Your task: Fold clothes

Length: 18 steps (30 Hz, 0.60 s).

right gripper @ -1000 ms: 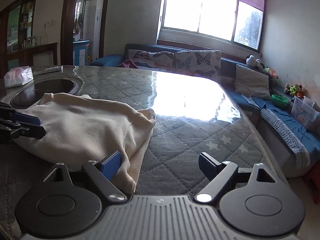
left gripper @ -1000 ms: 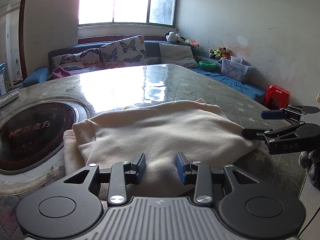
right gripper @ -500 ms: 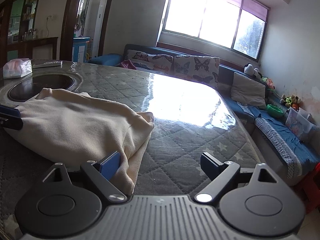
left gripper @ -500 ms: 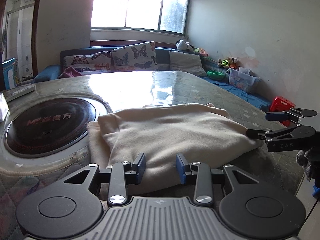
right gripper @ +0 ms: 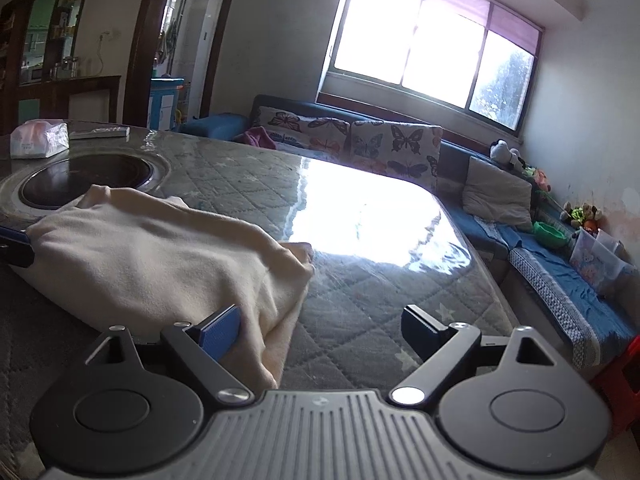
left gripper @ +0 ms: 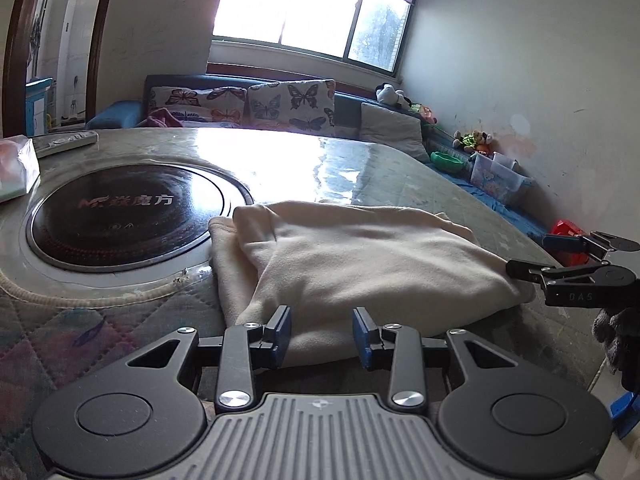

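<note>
A cream garment (left gripper: 360, 264) lies folded in a thick pad on the quilted table (left gripper: 400, 168), next to the round cooktop. My left gripper (left gripper: 320, 338) sits at the garment's near edge; its blue pads stand apart and the cloth shows in the gap without being pressed. My right gripper (right gripper: 320, 332) is wide open at the garment's (right gripper: 152, 264) right corner. Its left pad (right gripper: 220, 332) rests against the fabric, and its other finger is over bare table. In the left wrist view the right gripper (left gripper: 530, 256) shows at the cloth's right end.
A black round cooktop (left gripper: 120, 216) is set into the table to the left of the garment. A tissue pack (left gripper: 16, 172) and a remote (left gripper: 64, 142) lie beyond it. A sofa with butterfly cushions (left gripper: 288, 104) runs behind. A red stool (left gripper: 568, 232) stands past the table's right edge.
My left gripper has slid left along the garment's near edge, so more of the cooktop shows. The right gripper has stayed at the right corner. The garment has not moved.
</note>
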Available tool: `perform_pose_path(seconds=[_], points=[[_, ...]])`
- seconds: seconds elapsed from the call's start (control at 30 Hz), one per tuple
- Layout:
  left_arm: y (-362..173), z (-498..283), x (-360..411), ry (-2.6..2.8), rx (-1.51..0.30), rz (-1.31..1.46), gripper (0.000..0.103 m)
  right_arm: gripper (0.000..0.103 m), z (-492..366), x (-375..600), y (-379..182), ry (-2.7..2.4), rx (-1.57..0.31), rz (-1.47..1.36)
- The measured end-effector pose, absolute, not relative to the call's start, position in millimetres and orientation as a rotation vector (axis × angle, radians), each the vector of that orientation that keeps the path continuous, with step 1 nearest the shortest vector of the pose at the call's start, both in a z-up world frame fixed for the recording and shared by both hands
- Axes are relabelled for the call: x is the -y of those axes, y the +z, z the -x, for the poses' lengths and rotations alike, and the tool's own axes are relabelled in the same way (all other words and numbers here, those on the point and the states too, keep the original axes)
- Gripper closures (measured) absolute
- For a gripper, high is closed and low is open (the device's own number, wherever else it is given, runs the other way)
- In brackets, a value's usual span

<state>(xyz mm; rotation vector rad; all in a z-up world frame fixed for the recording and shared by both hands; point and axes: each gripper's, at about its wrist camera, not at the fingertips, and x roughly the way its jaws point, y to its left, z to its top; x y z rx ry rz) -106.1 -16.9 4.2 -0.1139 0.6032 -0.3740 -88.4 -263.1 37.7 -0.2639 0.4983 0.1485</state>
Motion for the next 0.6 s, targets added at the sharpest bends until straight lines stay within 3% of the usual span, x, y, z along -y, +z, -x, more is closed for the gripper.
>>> perform_pose_path(seconds=[0.6], points=[[2.2, 105.2, 17.8, -0.382, -0.611, 0.112, 0.065, 0.012, 76.3, 233.8, 34.8, 0.234, -0.494, 0.334]])
